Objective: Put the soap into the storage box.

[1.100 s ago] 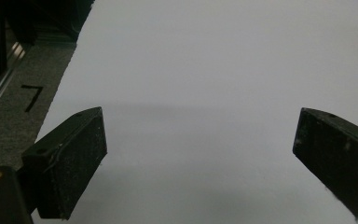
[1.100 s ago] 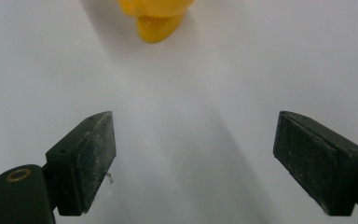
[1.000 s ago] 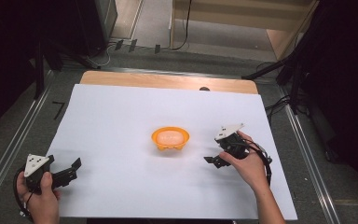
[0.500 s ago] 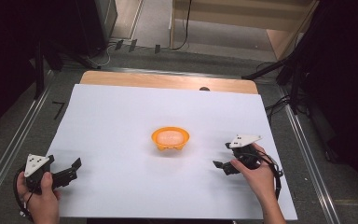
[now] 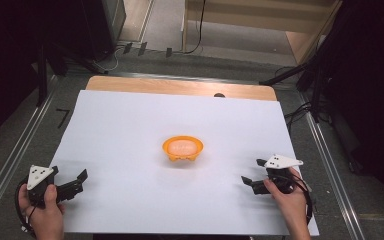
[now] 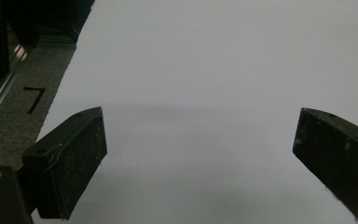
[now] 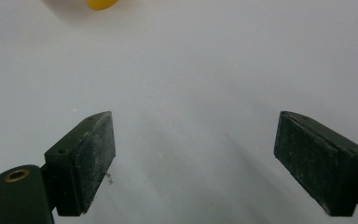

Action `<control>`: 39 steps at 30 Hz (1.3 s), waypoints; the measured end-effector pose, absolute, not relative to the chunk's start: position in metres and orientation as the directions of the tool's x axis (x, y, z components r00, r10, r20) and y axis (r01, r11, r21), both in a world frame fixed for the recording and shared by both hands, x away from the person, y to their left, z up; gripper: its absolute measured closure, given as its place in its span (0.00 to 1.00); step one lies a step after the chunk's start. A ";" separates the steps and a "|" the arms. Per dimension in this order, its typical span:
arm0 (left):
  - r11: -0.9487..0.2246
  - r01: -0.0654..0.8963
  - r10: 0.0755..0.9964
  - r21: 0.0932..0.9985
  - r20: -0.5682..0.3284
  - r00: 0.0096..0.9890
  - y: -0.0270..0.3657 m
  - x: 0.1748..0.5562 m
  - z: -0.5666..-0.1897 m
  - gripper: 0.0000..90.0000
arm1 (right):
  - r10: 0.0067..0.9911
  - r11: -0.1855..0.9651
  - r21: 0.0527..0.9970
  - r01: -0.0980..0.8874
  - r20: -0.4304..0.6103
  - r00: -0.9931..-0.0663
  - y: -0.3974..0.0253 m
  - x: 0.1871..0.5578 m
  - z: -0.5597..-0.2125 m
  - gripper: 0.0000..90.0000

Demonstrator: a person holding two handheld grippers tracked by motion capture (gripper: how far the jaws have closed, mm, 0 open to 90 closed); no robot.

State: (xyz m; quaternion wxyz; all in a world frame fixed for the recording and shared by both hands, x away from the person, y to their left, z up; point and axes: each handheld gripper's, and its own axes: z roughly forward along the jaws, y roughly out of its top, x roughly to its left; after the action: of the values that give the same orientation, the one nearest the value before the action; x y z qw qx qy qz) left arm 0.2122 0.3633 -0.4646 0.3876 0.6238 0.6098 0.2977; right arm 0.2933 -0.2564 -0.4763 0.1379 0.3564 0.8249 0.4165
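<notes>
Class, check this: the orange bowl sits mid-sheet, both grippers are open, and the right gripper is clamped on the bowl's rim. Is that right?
Not quite. The right gripper is not on the orange bowl; the high view shows it open and apart from the bowl, near the white sheet's right edge. The rest holds: the bowl sits mid-sheet and the left gripper is open too.
</notes>
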 end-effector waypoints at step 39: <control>0.012 0.513 0.996 0.858 -0.058 0.074 0.359 0.210 -0.464 0.07 | 0.815 0.225 0.841 0.492 0.114 -0.568 -0.315 0.253 -0.488 0.15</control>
State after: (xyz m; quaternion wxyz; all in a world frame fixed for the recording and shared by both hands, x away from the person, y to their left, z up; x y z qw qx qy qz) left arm 0.2099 0.3594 -0.4641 0.3795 0.6271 0.6016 0.3176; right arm 0.2525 -0.3149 -0.4877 0.1792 0.4291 0.7619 0.4509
